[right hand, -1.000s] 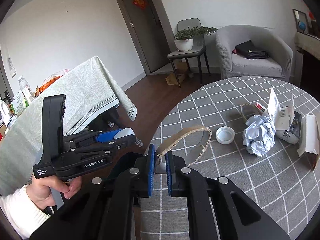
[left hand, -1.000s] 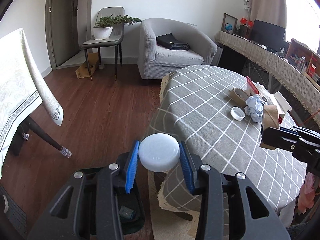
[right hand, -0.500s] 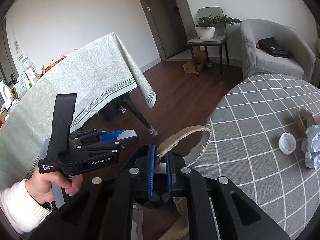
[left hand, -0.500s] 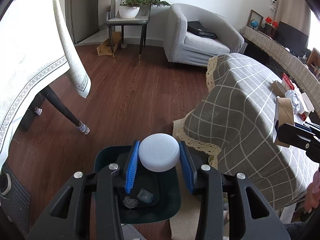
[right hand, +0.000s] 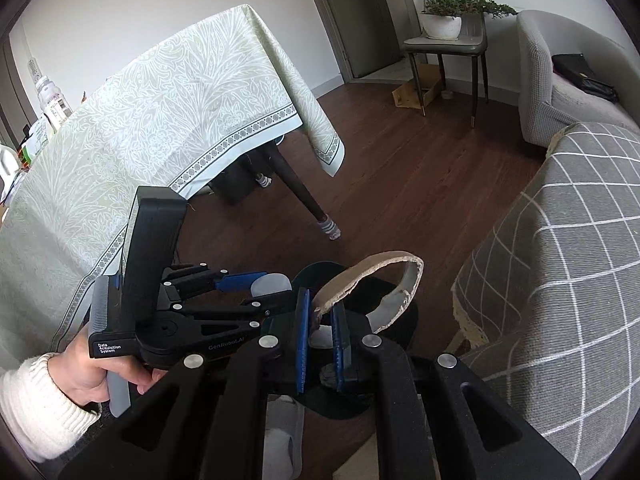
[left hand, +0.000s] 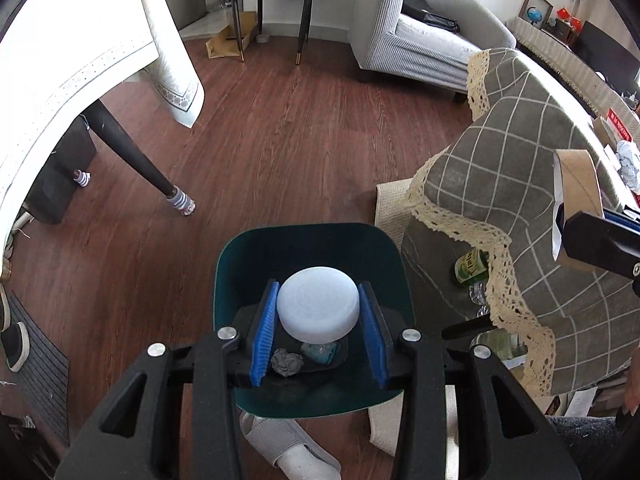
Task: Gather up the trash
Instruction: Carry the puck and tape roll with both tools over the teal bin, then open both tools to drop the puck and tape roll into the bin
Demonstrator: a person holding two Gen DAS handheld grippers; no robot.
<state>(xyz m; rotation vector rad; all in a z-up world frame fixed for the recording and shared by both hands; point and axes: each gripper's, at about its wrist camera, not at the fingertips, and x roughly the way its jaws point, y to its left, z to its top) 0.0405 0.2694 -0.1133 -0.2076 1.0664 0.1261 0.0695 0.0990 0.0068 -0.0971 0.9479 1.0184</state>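
Observation:
My left gripper [left hand: 319,306] is shut on a white round lid [left hand: 318,309] and holds it right above the dark green trash bin [left hand: 248,256] on the floor. The bin holds a crumpled grey wad [left hand: 286,363] and a bluish scrap [left hand: 320,352]. My right gripper [right hand: 321,312] is shut on a brown cardboard tape ring [right hand: 372,272], also above the bin [right hand: 320,272]. The ring also shows in the left wrist view [left hand: 580,184]. The left gripper with the lid shows in the right wrist view [right hand: 256,286].
The round table with grey checked cloth [left hand: 520,168] stands right of the bin, with crumpled paper [left hand: 628,158] on it. A green bottle [left hand: 468,266] lies under it. A second table with pale cloth [right hand: 140,128], an armchair [left hand: 420,36] and a chair [right hand: 448,40] stand around.
Both grippers have swung away from the round table and down toward the floor. The lid and the tape ring now hang over the green bin.

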